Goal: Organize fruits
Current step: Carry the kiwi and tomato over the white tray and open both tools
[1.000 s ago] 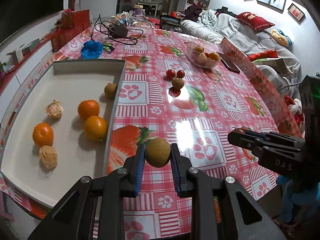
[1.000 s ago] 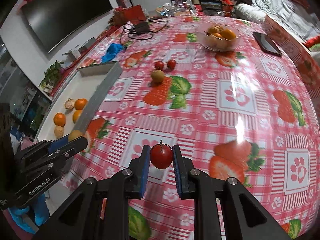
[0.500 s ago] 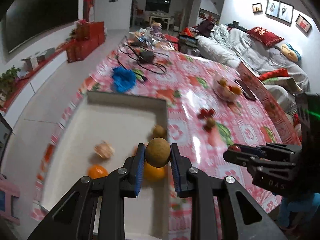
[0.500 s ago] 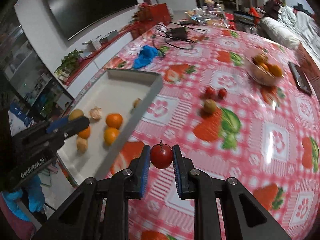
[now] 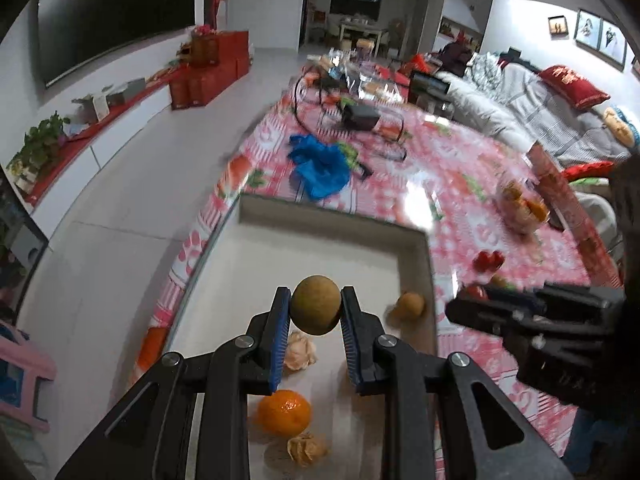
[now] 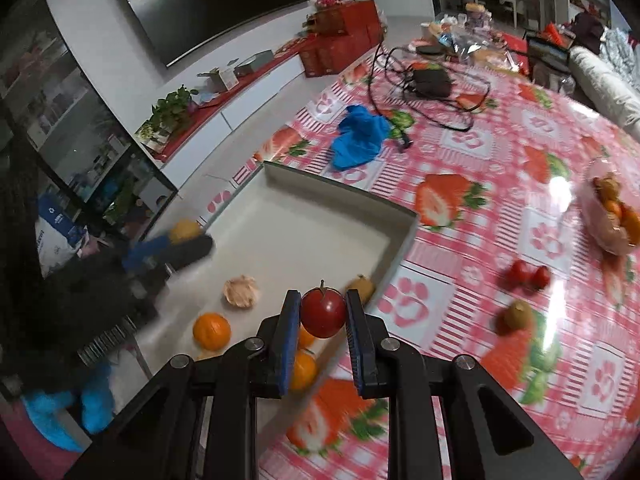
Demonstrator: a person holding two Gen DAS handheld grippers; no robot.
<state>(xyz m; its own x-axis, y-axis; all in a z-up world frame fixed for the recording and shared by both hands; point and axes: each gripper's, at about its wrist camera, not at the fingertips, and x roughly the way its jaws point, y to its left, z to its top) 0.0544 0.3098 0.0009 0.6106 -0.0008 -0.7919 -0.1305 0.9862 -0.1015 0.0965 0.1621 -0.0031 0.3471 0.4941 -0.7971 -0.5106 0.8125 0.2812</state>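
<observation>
My left gripper (image 5: 315,311) is shut on a round brown-green fruit (image 5: 315,310) and hangs over the white tray (image 5: 336,216). In the tray below lie an orange (image 5: 284,412), two pale husked fruits (image 5: 299,350) and a small brown fruit (image 5: 409,305). My right gripper (image 6: 323,312) is shut on a red apple-like fruit (image 6: 323,312) above the tray's near right edge (image 6: 400,248). In the right wrist view the left gripper (image 6: 188,244) shows at the left over the tray. Oranges (image 6: 212,330) lie beneath.
On the red patterned tablecloth (image 6: 460,200) lie two small red fruits (image 6: 528,274), a brown fruit (image 6: 518,314), a clear bowl of fruit (image 6: 612,216), a blue cloth (image 6: 360,136) and a black adapter with cables (image 6: 432,80). The floor drops off left of the tray.
Both grippers have swung left from over the tablecloth to over the tray, each still holding its fruit. The fruits left on the cloth now sit far to the right.
</observation>
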